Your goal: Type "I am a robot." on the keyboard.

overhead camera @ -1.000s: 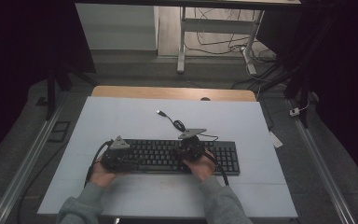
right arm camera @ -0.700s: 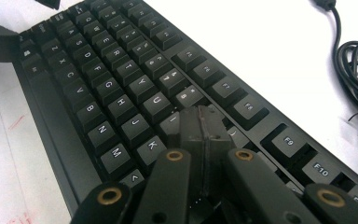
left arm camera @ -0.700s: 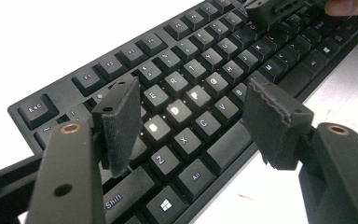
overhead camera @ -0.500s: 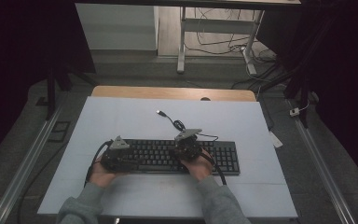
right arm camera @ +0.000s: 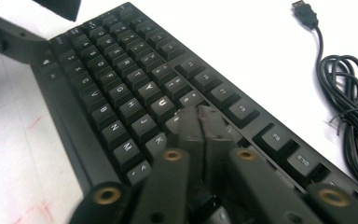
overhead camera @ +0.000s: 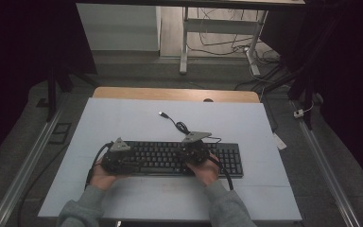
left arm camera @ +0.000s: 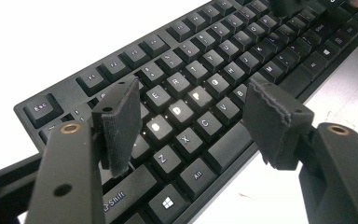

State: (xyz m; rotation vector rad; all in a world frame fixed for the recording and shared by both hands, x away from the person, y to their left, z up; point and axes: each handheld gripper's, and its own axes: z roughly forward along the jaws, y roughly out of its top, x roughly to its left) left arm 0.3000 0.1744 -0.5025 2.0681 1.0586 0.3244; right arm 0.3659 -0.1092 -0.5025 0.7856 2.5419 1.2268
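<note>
On the pale table (overhead camera: 137, 123) little has changed: the left gripper (left arm camera: 191, 126) hovers open over the keyboard (overhead camera: 227, 158), while the right gripper (right arm camera: 199, 122), nearly closed with its jaws just starting to part, touches the keys.

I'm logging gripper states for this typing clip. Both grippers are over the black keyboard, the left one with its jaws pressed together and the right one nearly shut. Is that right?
Not quite. The left gripper has its jaws wide apart above the keyboard, as the left gripper view shows. The rest holds: the right gripper has its jaws almost together, tips down among the keys.
</note>
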